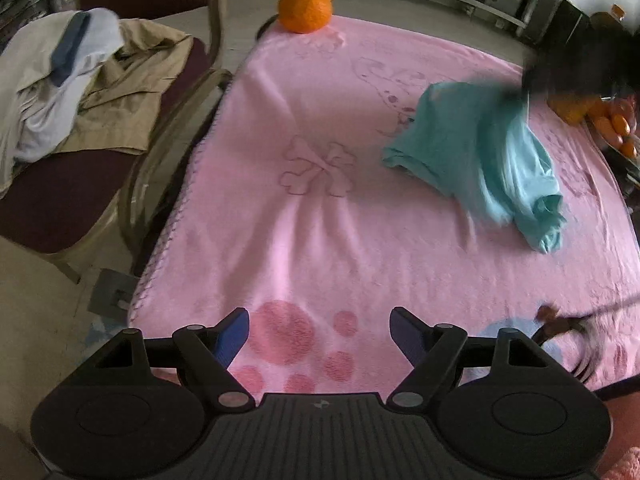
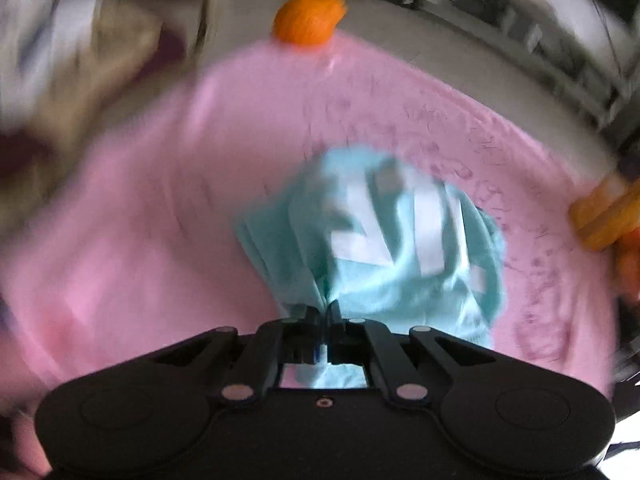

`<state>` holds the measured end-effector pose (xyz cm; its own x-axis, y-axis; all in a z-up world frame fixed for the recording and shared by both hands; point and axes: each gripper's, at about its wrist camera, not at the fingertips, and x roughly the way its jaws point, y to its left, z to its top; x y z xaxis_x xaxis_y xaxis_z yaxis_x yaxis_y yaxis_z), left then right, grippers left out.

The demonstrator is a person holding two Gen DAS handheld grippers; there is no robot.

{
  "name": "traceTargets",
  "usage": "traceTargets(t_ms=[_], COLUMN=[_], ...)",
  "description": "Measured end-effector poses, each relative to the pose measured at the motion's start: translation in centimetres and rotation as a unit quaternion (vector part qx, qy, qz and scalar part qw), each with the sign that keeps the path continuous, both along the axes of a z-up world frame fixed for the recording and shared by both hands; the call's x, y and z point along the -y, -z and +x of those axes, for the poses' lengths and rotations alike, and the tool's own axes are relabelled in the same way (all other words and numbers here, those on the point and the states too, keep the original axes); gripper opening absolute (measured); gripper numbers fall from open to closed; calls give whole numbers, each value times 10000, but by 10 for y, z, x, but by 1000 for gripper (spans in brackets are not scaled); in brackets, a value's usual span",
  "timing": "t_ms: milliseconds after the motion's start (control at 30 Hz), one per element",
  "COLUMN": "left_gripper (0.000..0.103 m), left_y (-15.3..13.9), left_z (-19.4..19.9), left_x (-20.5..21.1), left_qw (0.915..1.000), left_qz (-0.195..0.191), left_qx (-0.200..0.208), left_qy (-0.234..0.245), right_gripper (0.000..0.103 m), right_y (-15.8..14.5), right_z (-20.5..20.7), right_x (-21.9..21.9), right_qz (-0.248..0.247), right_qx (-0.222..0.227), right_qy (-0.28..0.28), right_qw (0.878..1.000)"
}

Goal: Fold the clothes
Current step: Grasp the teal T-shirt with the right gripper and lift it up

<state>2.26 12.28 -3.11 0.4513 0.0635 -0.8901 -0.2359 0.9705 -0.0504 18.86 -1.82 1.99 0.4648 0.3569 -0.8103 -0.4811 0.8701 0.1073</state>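
A teal shirt (image 1: 480,152) hangs bunched over the right side of the pink blanket (image 1: 320,208), its lower folds trailing on the cloth. In the right wrist view the same teal shirt (image 2: 384,240), with white lettering, dangles from my right gripper (image 2: 323,312), which is shut on a pinch of its fabric. That view is blurred by motion. The right gripper appears in the left wrist view only as a dark blur (image 1: 580,64) above the shirt. My left gripper (image 1: 320,334) stands open low over the blanket's near edge, with nothing between its blue pads.
An orange ball-like object (image 1: 306,8) sits at the blanket's far edge. Orange fruit (image 1: 612,128) lies at the right edge. A chair (image 1: 80,184) on the left carries a heap of beige and white clothes (image 1: 80,80). A brown tassel thing (image 1: 560,324) lies near right.
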Motion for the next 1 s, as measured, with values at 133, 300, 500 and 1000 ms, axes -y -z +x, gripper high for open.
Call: traceTargets(t_ms=[133,300,500,1000], left_gripper=[76,76,77,77], left_y=[-18,-44,-61,2], left_z=[-7,-15,-15,3], left_x=[-8,-5,20,82], left_qw=[9995,9973,9941,9946], left_qz=[22,22,-161,-42], left_qx=[269,721,1048,-282], left_qy=[-143,-142,221,993], right_gripper=[2,2,2,23], right_y=[-68,-210,-249,38], right_z=[28,23,-39,-73], right_x=[4,46,152,343], right_qz=[1281,3071,3859,2076], right_qx=[25,1178,2066,-588], right_qy=[488,573,316,3665], right_qw=[9906,9426,8985,9051])
